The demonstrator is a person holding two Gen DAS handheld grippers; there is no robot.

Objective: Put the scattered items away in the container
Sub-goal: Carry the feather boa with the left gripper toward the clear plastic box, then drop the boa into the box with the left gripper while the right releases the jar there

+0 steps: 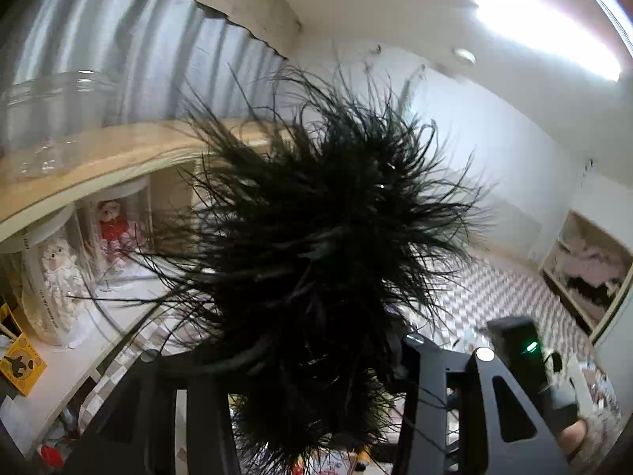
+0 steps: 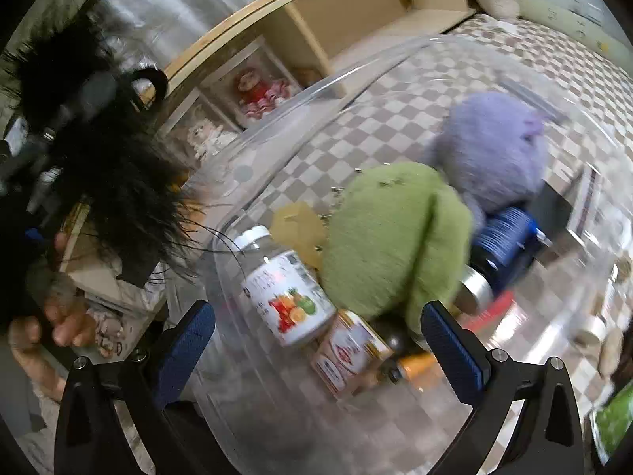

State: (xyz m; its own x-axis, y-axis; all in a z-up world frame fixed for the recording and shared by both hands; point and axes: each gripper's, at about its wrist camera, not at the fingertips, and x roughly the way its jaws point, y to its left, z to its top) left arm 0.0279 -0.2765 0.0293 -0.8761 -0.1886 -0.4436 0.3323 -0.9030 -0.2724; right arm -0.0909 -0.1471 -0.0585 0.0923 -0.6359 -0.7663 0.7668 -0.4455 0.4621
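Note:
My left gripper (image 1: 285, 360) is shut on a black feather duster (image 1: 316, 245), whose plumes fill the middle of the left wrist view. The duster also shows in the right wrist view (image 2: 110, 166), held up at the left. My right gripper (image 2: 316, 340) is open, its blue-padded fingers (image 2: 186, 340) on either side of a clear plastic container (image 2: 356, 79). Inside the container lie a green plush (image 2: 395, 245), a purple plush (image 2: 494, 150), a white supplement bottle (image 2: 285, 289), a small box (image 2: 348, 352) and a blue item (image 2: 506, 237).
A wooden shelf unit (image 2: 308, 12) holds boxed dolls (image 2: 257, 95). A checkered floor mat (image 2: 455, 63) lies beyond the container. In the left wrist view a clear jar (image 1: 51, 118) stands on the shelf top (image 1: 118, 150). A yellow box (image 1: 19, 360) sits at the left.

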